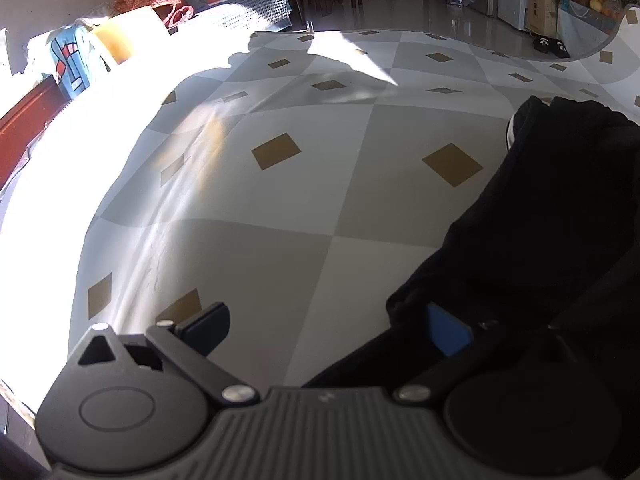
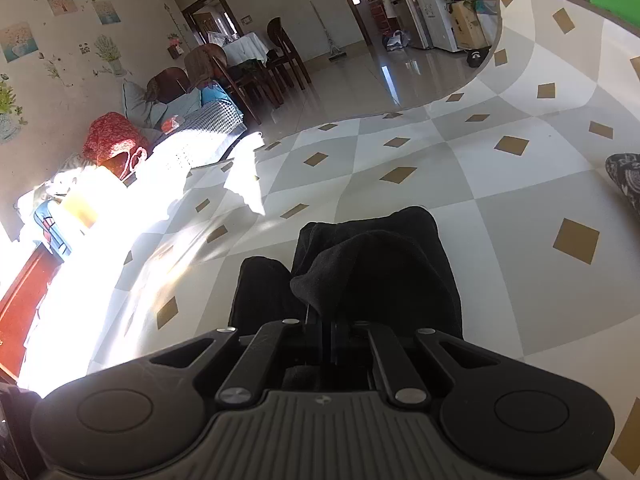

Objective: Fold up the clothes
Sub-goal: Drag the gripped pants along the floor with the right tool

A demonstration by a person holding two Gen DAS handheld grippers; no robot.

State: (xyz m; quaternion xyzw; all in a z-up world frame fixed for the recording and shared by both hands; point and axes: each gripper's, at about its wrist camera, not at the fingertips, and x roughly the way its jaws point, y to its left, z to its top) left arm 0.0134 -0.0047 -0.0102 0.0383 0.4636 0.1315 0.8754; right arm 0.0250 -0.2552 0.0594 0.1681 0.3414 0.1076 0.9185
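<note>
The right gripper [image 2: 326,320] is pinched tight on a fold of the black garment [image 2: 384,264]. The left gripper [image 1: 328,328] is spread wide, its right finger [image 1: 446,330] tucked against the garment's edge. The garment lies bunched on the checkered surface [image 2: 500,200].

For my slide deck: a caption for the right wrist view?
Right gripper shut on the black garment over the checkered table.

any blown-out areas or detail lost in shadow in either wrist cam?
Left wrist view: sunlight clips the tablecloth to pure white at left; the black garment reads as a featureless dark mass. Right wrist view: same clipped sun patch lower left, garment folds barely visible at the right gripper; fisheye bends the table edge.
</note>
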